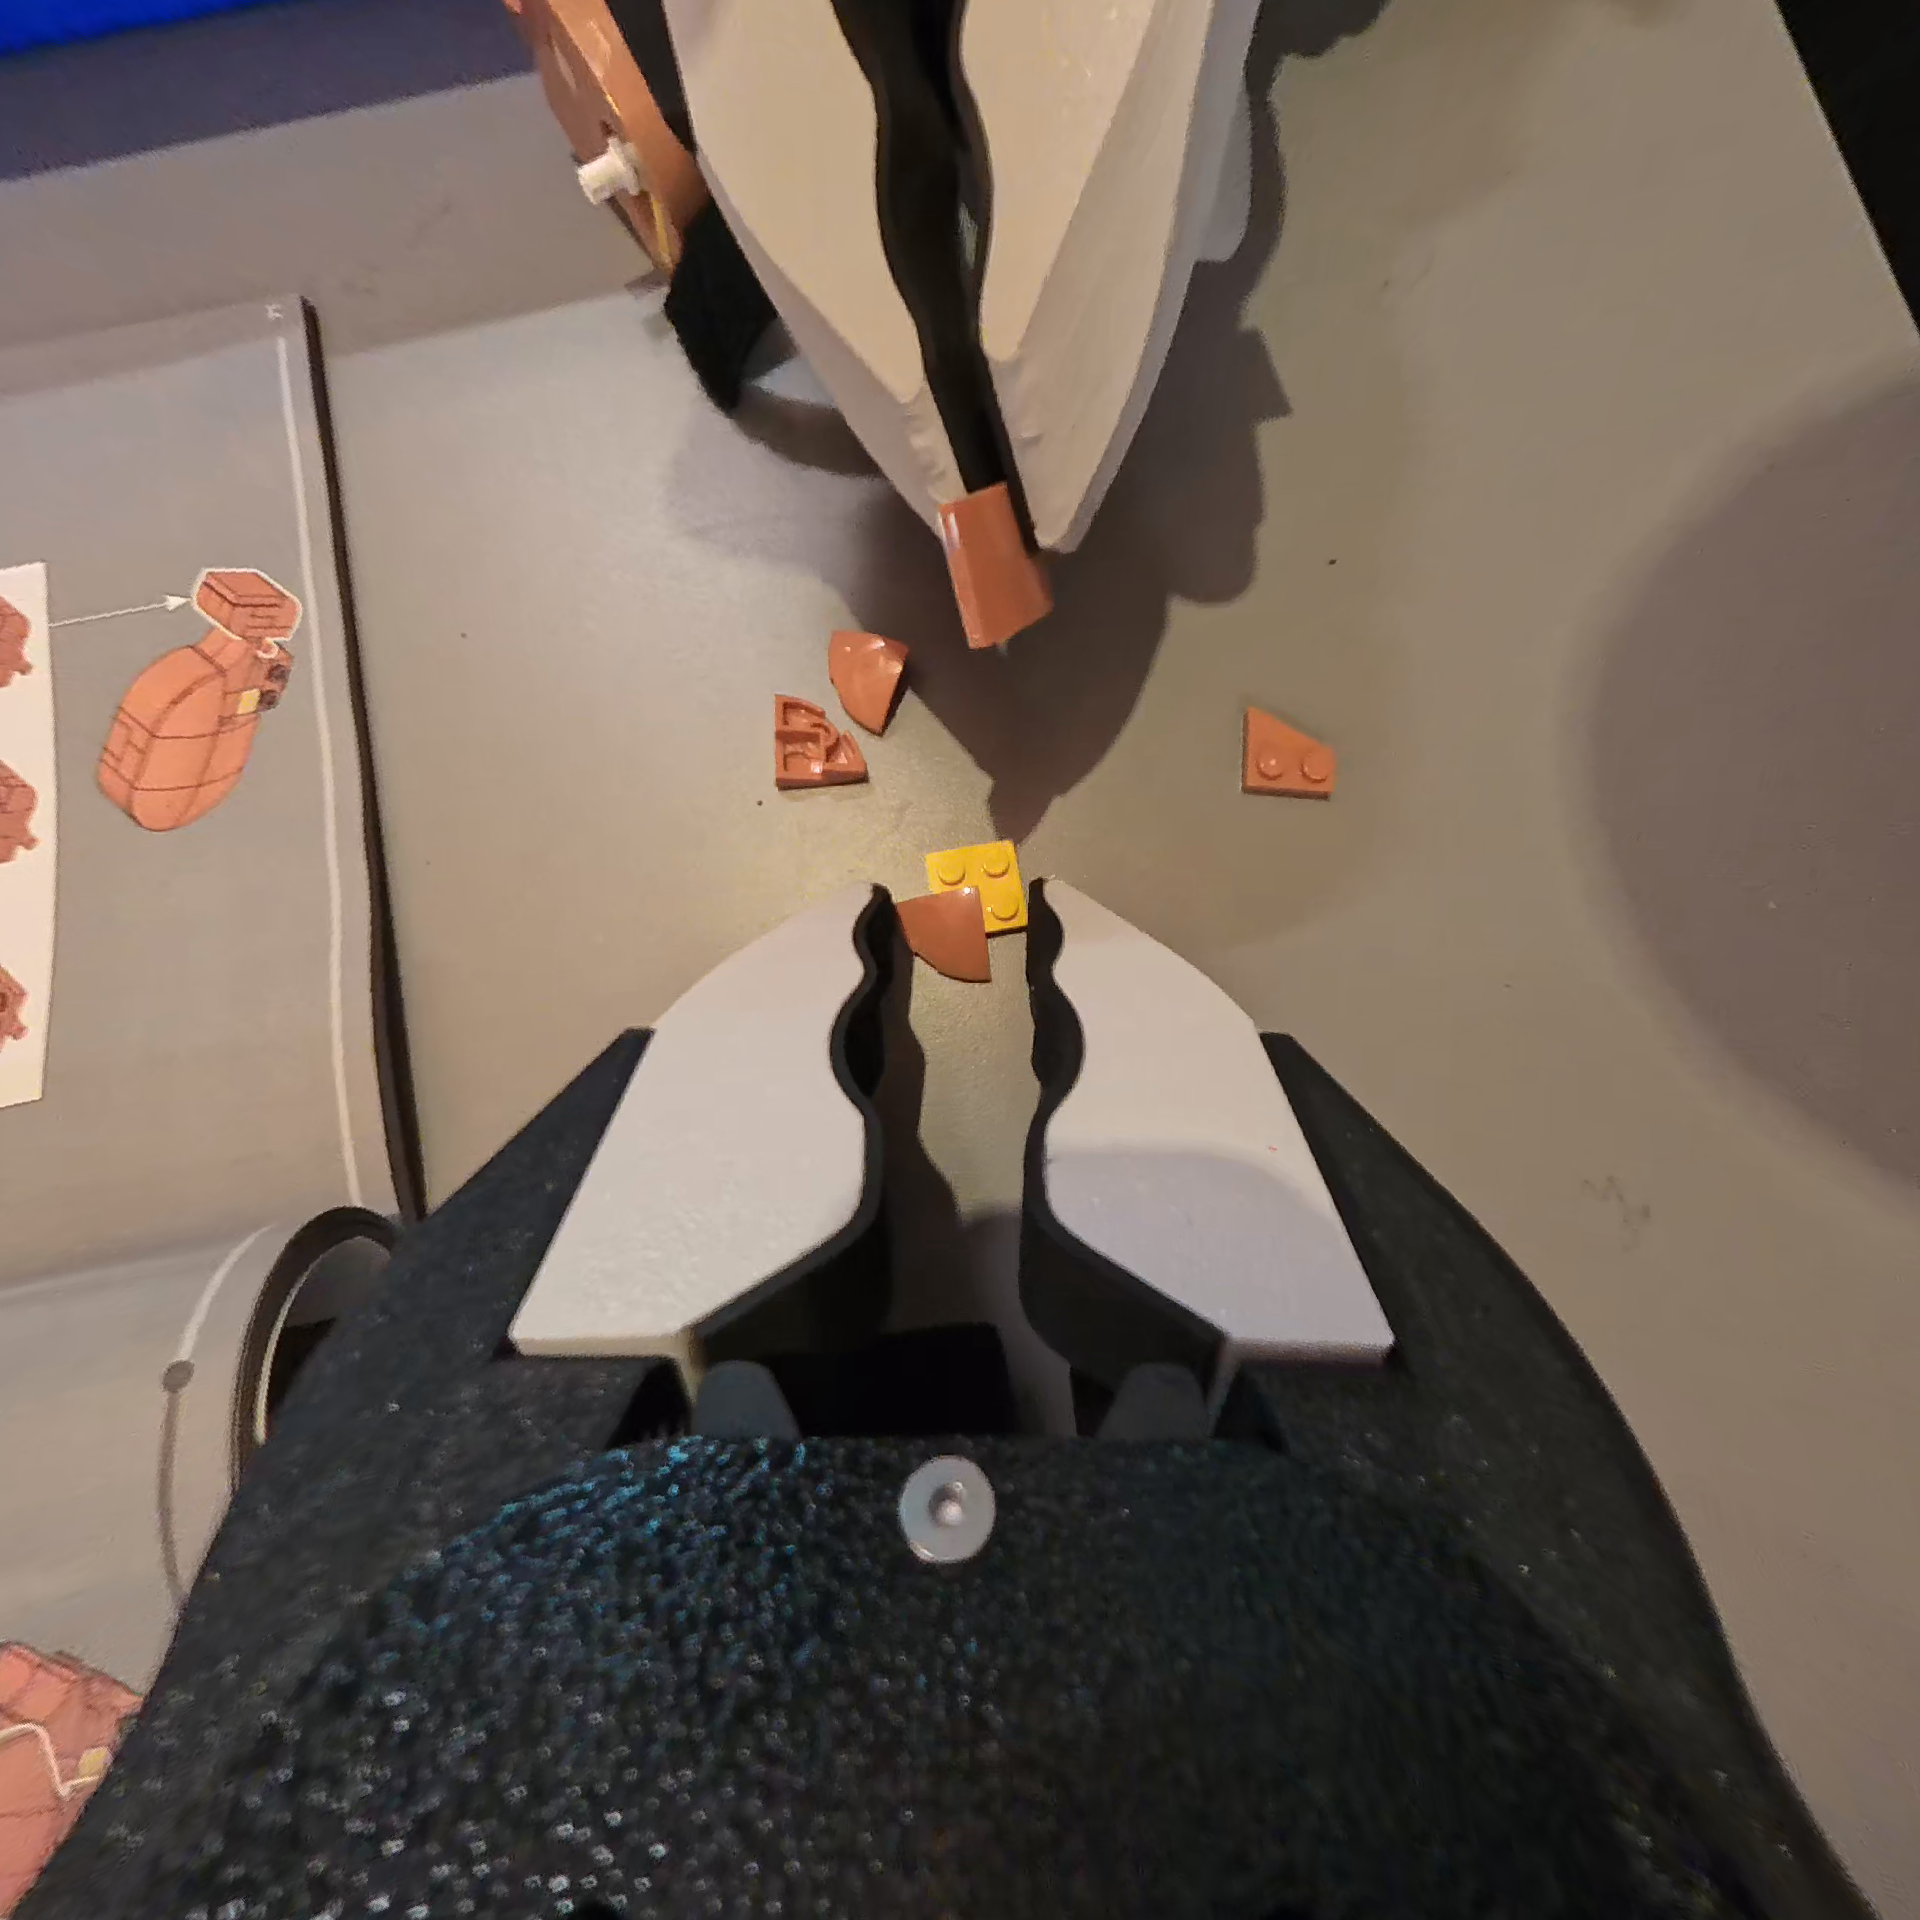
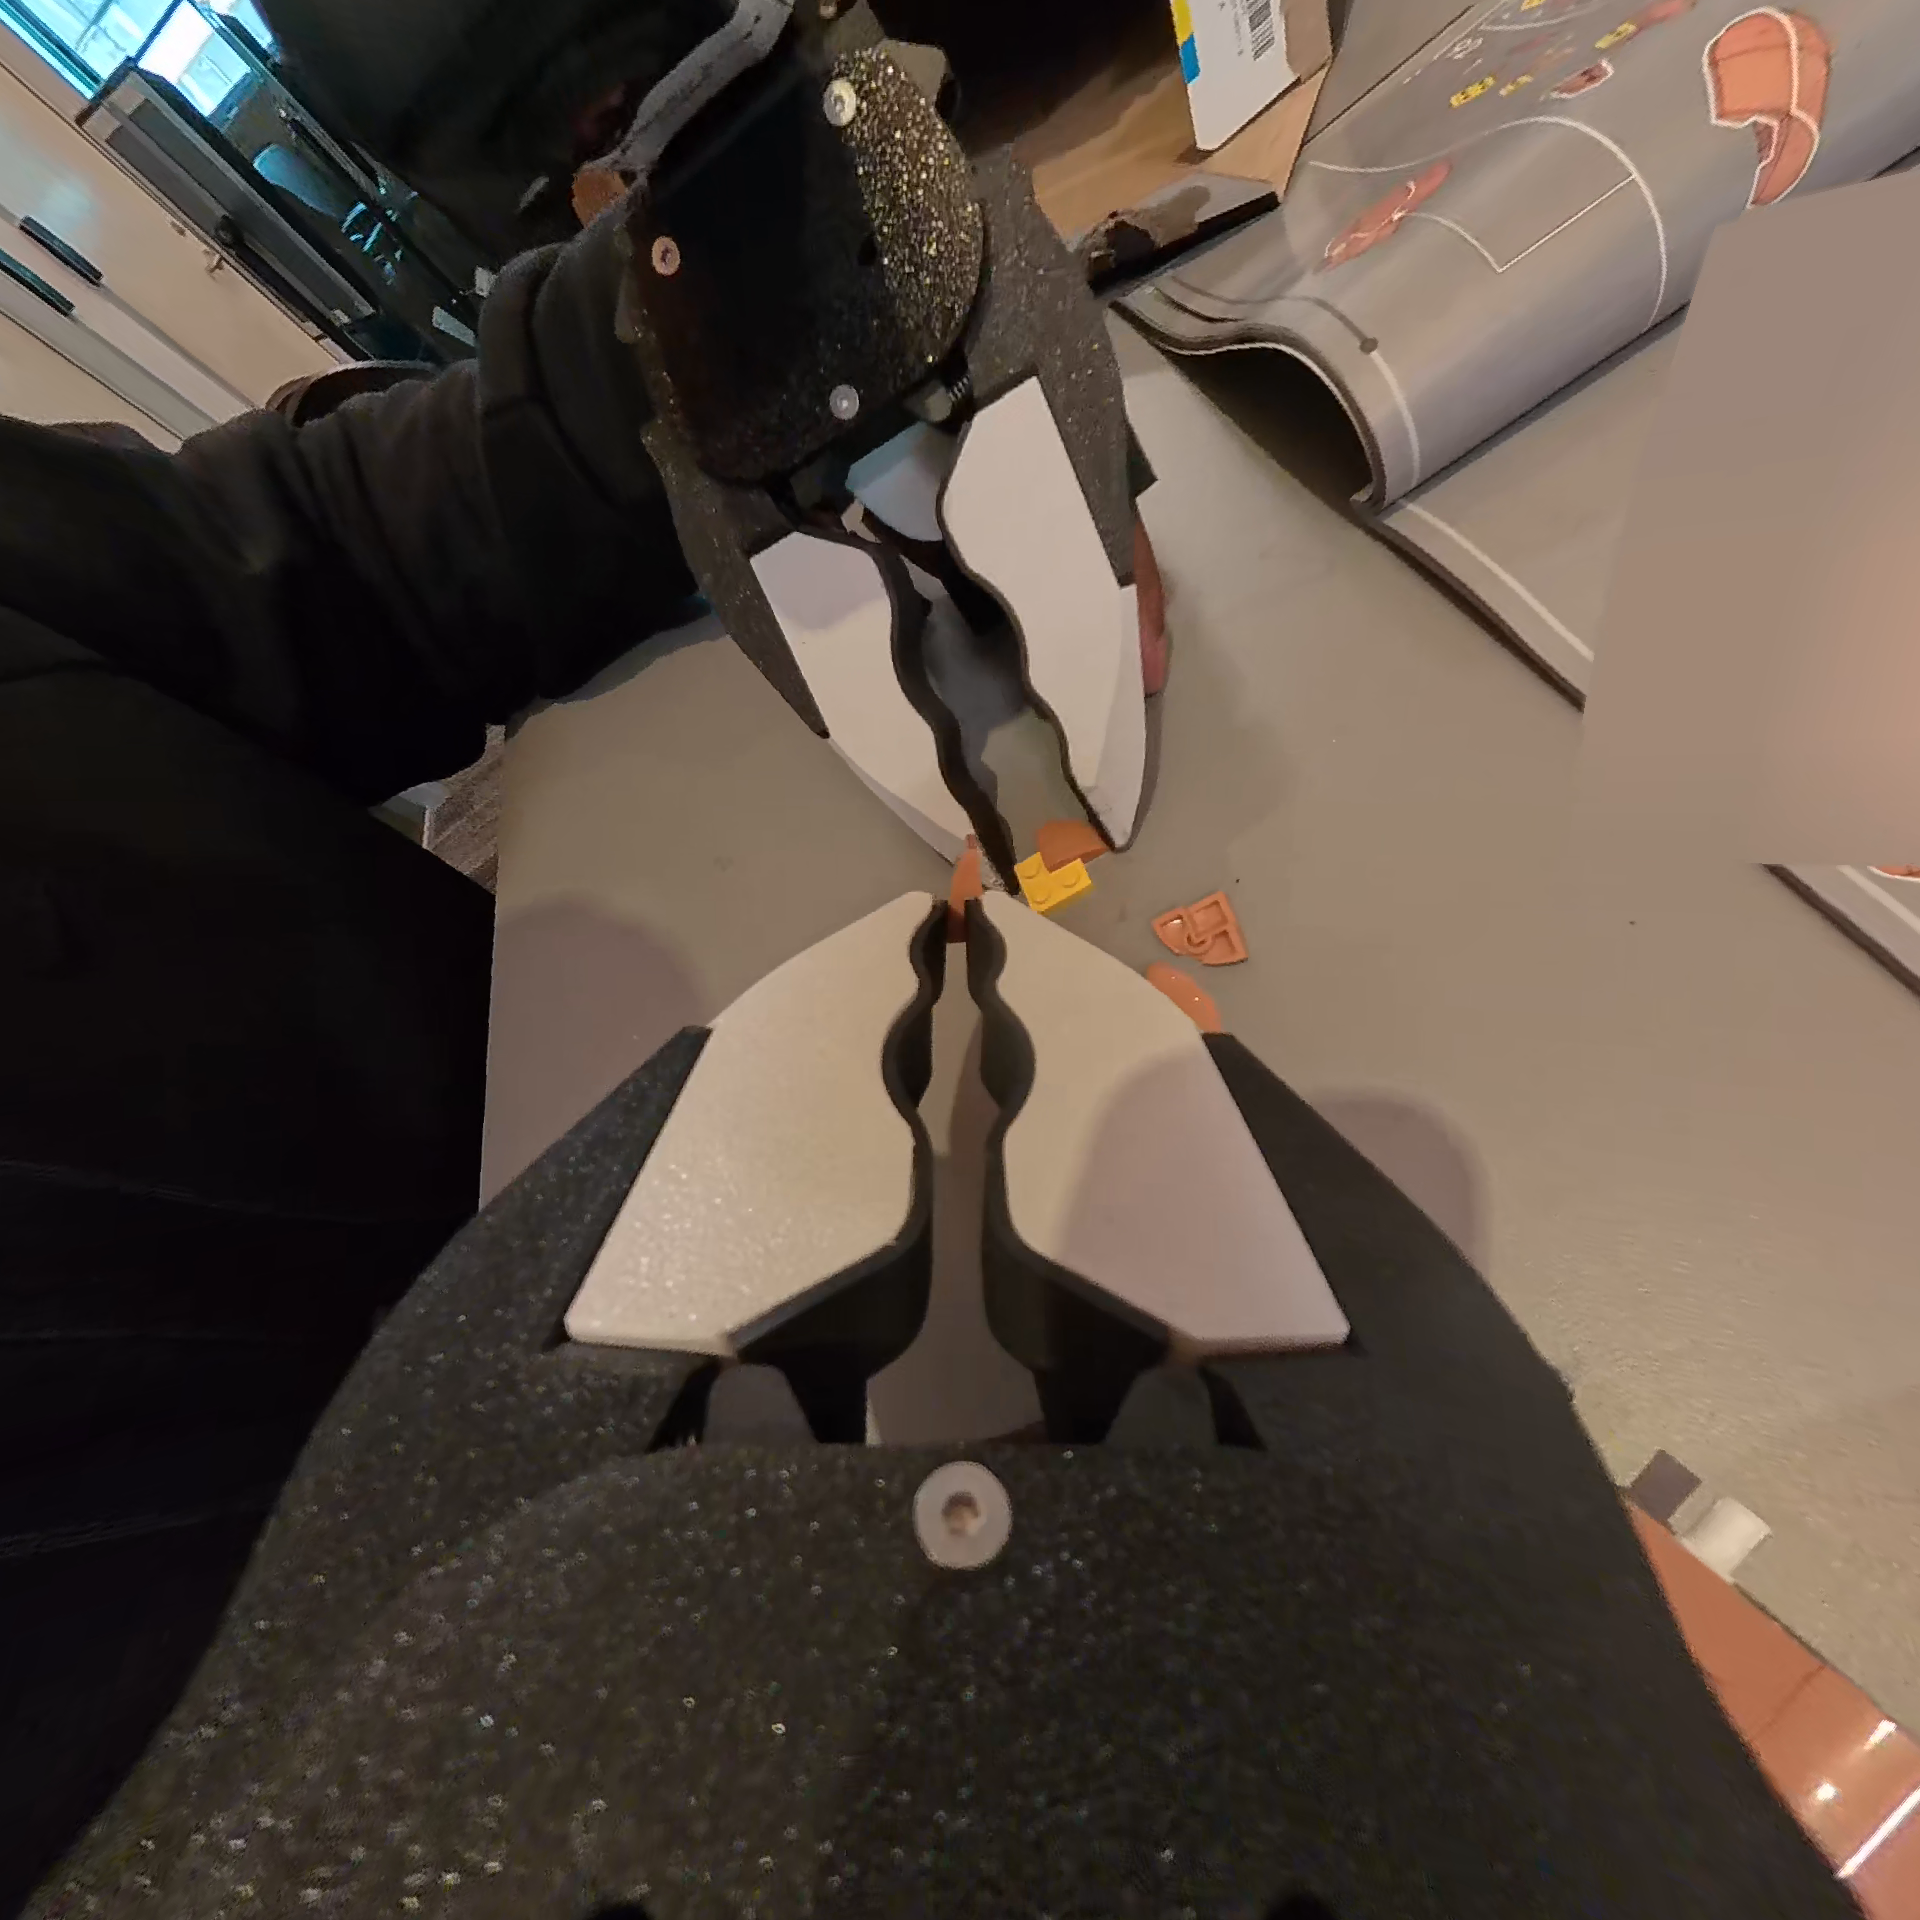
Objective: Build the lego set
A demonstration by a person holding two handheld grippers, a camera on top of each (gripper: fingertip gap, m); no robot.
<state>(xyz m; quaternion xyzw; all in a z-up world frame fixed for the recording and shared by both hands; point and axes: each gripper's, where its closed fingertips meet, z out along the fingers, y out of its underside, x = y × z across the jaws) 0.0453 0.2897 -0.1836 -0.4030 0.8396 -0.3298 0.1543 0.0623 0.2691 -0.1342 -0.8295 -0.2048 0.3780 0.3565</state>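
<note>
The left hand-held gripper [image 1: 961, 904] sits low over the grey worktop [image 1: 1455, 987] with its jaws part open. Between its tips lies a small yellow studded plate [image 1: 982, 878] with a brown quarter-round piece [image 1: 951, 935] pressed onto its near left corner. The left pad [image 1: 883, 925] is close against the brown piece, but a sliver of gap shows beside the right pad, so the pair stands between the jaws rather than clamped.

The right hand-held gripper [image 1: 992, 561] comes in from the far side, facing the left one. Its jaws are closed on a thin brown plate [image 1: 995, 569], held edge-on with its long axis pointing down toward the yellow plate, just beyond it and apart from it.

All the pieces are hard, glossy plastic. A second quarter-round piece [image 1: 868, 675] and an upturned one [image 1: 816, 746] showing its hollow underside lie far left of the yellow plate; a brown wedge plate [image 1: 1285, 753] with two studs lies well to the right. An open instruction booklet [image 1: 187, 727] lies at the left edge.
</note>
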